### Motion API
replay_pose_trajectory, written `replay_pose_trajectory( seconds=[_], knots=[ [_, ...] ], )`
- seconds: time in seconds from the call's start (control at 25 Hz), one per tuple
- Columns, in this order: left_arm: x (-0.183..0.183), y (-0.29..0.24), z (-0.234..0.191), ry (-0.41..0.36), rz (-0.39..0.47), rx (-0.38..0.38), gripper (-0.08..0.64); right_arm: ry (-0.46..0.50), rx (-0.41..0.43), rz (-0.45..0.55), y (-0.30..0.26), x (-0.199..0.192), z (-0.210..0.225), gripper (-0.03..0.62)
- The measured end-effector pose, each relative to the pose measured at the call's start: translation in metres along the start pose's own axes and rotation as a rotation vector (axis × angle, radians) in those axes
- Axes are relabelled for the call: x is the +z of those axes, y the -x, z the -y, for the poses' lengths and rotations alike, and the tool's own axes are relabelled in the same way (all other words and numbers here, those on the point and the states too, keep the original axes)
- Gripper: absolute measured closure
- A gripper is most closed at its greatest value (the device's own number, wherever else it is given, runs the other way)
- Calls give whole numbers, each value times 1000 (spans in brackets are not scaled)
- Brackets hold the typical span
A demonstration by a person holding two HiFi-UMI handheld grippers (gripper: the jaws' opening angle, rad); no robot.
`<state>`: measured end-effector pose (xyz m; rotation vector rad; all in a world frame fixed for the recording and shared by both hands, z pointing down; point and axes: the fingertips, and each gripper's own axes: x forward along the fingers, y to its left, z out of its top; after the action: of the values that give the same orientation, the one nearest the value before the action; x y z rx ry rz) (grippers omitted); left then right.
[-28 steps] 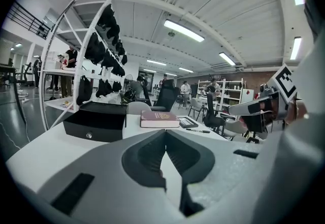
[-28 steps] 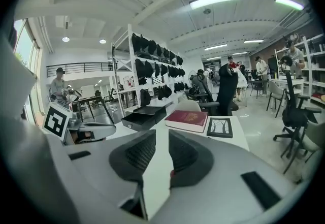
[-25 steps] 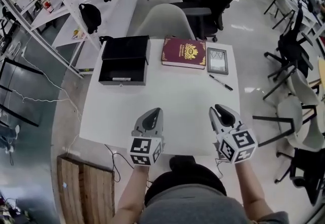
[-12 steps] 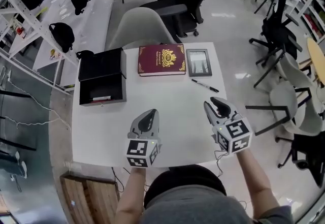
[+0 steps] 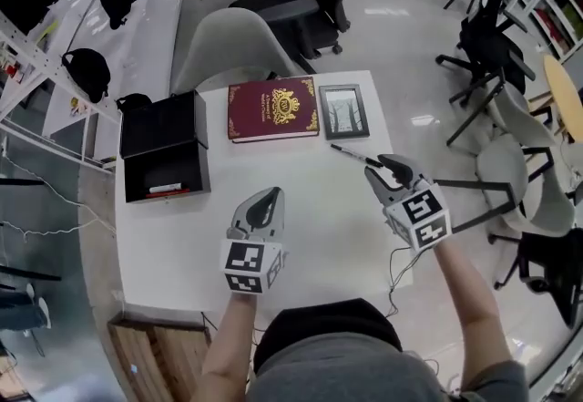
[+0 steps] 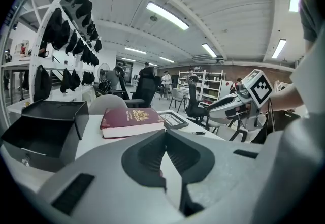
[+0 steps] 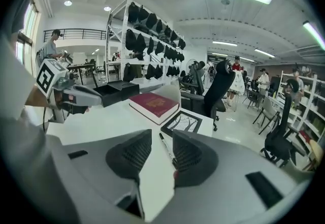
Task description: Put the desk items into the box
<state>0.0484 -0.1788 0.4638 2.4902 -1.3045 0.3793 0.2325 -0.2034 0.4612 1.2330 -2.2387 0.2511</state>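
An open black box (image 5: pixel 164 174) stands at the table's left, its lid raised, with a small red-and-white item lying inside. A dark red book (image 5: pixel 273 108) and a framed picture (image 5: pixel 344 110) lie along the far edge. A black pen (image 5: pixel 353 154) lies in front of the frame. My right gripper (image 5: pixel 382 165) hovers at the pen's near end with its jaws opening; the pen (image 7: pixel 166 148) shows through the gap, untouched by the pads. My left gripper (image 5: pixel 270 196) is over the table's middle, jaws shut and empty (image 6: pixel 165 134).
The white table (image 5: pixel 310 209) is small, and its right edge runs close to my right gripper. A grey chair (image 5: pixel 232 40) sits behind the far edge, and black office chairs (image 5: pixel 492 54) stand to the right. Shelving with black bags (image 5: pixel 86 67) runs along the left. A wooden pallet (image 5: pixel 155 359) lies near left.
My right gripper has moved forward and up to the pen's near end, and its jaws have widened. The left gripper has stayed about where it was. The head view has shifted.
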Motion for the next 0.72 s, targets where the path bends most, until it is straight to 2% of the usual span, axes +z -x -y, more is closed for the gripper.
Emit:
replay_pose_trajectory(
  seconds=[0.52,0.72],
  knots=[
    [-6,-19,-5,10,-40,-7,554,184,97,-189,-54,-36,11,446],
    [-7,-26,-6,15,-50,-5,554,227,118,-253,-70,-48,10,448]
  ],
)
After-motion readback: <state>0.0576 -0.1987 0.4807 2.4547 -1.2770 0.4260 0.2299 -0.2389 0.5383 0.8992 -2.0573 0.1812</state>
